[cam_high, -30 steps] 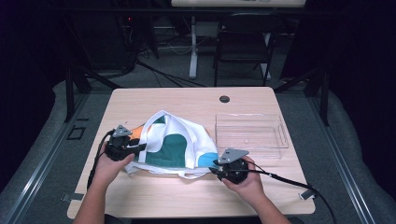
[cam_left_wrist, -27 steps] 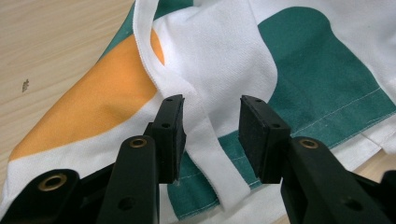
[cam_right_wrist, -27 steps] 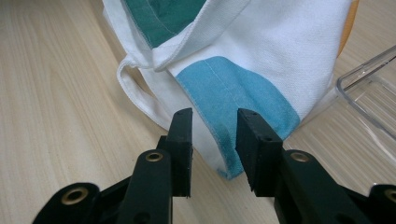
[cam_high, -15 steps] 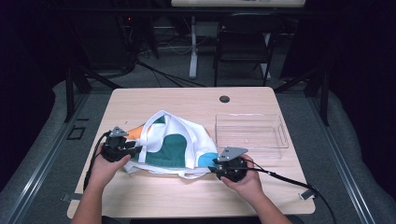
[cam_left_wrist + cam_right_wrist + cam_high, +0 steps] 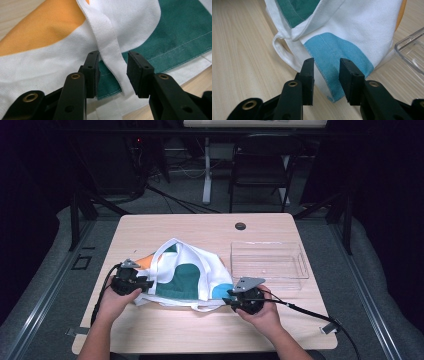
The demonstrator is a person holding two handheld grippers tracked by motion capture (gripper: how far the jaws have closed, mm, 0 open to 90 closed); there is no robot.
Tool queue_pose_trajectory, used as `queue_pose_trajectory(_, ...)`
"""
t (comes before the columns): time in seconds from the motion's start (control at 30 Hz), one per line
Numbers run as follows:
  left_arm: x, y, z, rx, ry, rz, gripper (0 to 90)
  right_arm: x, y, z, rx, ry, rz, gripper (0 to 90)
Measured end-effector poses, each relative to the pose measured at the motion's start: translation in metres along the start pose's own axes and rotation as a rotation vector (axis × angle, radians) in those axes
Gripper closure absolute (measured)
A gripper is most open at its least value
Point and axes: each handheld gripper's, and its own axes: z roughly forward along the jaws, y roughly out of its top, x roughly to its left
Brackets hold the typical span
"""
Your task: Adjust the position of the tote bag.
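The left gripper (image 5: 112, 75) has its jaws parted around a white strap (image 5: 110, 53) of the cloth bag (image 5: 185, 275), unpressed. The right gripper (image 5: 326, 78) stands likewise agape about the bag's blue corner (image 5: 337, 60). The bag lies on the tabletop (image 5: 200, 227), beside a clear tray (image 5: 267, 260).

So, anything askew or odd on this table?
Only the cloth bag: it lies crumpled and skewed, with a strap flopped across its panel. The clear tray beside it looks square and intact.
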Motion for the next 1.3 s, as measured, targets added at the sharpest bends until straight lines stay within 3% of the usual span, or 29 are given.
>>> queue_pose_trajectory(0.6, -0.001, -0.001, 0.011, 0.039, -0.031, -0.025, 58.7, 0.001, -0.001, 0.002, 0.000, 0.003, -0.002, 63.3)
queue_pose_trajectory(1.0, 0.000, -0.001, 0.013, 0.063, -0.013, -0.048, 56.9, 0.001, -0.001, 0.003, 0.002, 0.006, -0.003, 61.5)
queue_pose_trajectory(1.3, 0.000, -0.001, 0.015, 0.056, -0.035, -0.054, 56.8, 0.001, -0.002, 0.004, 0.000, 0.012, -0.004, 60.9)
